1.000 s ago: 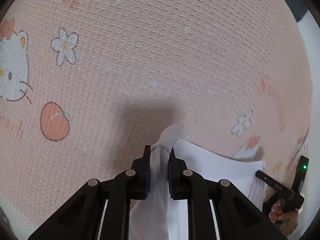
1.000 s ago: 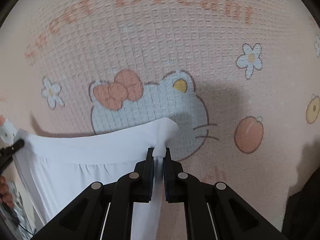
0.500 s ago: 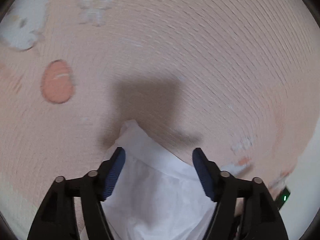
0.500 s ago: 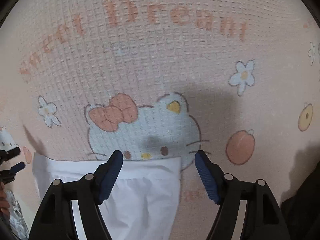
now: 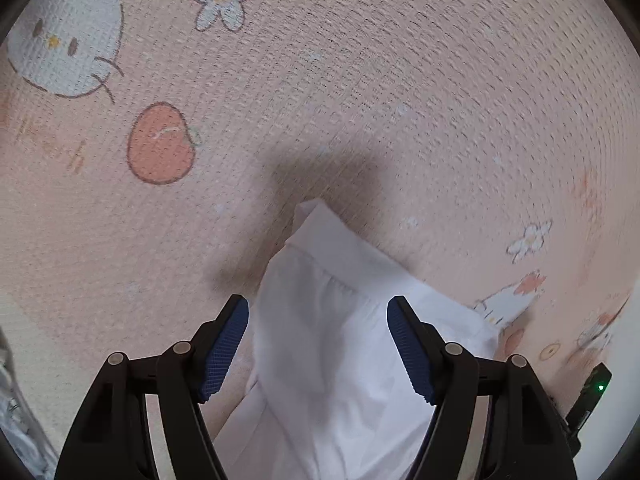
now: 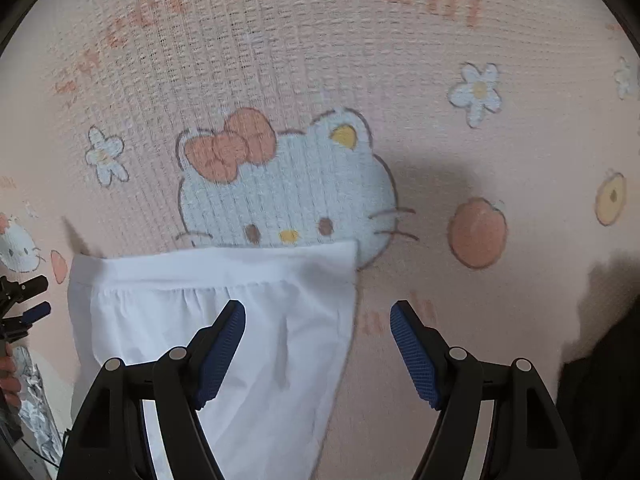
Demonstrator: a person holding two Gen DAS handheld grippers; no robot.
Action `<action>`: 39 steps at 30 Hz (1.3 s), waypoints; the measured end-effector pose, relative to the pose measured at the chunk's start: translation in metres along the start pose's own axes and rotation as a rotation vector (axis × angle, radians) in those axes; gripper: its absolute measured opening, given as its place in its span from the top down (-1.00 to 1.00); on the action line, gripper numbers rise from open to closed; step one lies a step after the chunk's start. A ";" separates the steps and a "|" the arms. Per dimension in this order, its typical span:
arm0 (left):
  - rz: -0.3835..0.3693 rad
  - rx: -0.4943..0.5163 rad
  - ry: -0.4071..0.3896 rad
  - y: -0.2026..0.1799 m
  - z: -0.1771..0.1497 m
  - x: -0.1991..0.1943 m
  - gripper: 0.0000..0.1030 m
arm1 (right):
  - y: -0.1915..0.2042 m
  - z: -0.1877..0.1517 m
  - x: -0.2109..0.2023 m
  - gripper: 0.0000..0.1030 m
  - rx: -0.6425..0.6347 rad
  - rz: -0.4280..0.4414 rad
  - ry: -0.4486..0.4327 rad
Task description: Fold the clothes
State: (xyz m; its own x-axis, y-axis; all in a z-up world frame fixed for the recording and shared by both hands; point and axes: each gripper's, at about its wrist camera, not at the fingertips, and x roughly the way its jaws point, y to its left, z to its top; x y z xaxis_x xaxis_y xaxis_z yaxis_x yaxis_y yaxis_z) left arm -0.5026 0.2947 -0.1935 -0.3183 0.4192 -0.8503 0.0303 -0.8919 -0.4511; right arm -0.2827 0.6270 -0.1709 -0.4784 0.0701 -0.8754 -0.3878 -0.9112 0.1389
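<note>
A white garment [image 5: 332, 344] with a banded, gathered top edge lies flat on a pink printed blanket [image 5: 400, 80]. In the left wrist view one of its top corners points away from me, just beyond my left gripper [image 5: 318, 344], which stands open above the cloth with nothing held. In the right wrist view the same white garment [image 6: 224, 292] spreads to the left, its other top corner over a cat-face print. My right gripper [image 6: 318, 346] is open too, its left finger over the cloth and its right finger over bare blanket. The left gripper [image 6: 24, 304] shows at the far left edge.
The pink blanket [image 6: 500, 120] bears cat faces, flowers, peaches and lettering. A dark shape [image 6: 604, 380] fills the lower right of the right wrist view. Crumpled pale material [image 6: 32, 412] lies at the lower left edge. The right gripper's device with a green light [image 5: 592, 396] shows at right.
Both grippers were shut on the garment's top corners a second ago; both have opened and let go. The cloth now lies flat on the blanket, and both grippers have drawn back a little.
</note>
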 end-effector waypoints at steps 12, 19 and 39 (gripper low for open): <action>0.065 0.104 0.029 0.046 -0.101 -0.086 -0.36 | 0.003 -0.068 -0.010 -0.45 0.055 0.043 0.035; 0.113 0.283 0.089 0.040 -0.148 -0.064 -0.36 | 0.007 -0.108 -0.048 -0.45 0.045 0.044 0.037; 0.099 0.437 0.033 0.099 -0.298 -0.131 -0.36 | 0.076 -0.214 -0.092 -0.45 -0.045 0.139 0.011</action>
State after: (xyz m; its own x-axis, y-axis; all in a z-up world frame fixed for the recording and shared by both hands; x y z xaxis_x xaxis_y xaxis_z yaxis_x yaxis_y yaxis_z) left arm -0.1754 0.2019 -0.2072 -0.3031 0.3270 -0.8951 -0.3463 -0.9129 -0.2162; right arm -0.0990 0.4645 -0.1790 -0.5162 -0.0622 -0.8542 -0.2828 -0.9290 0.2386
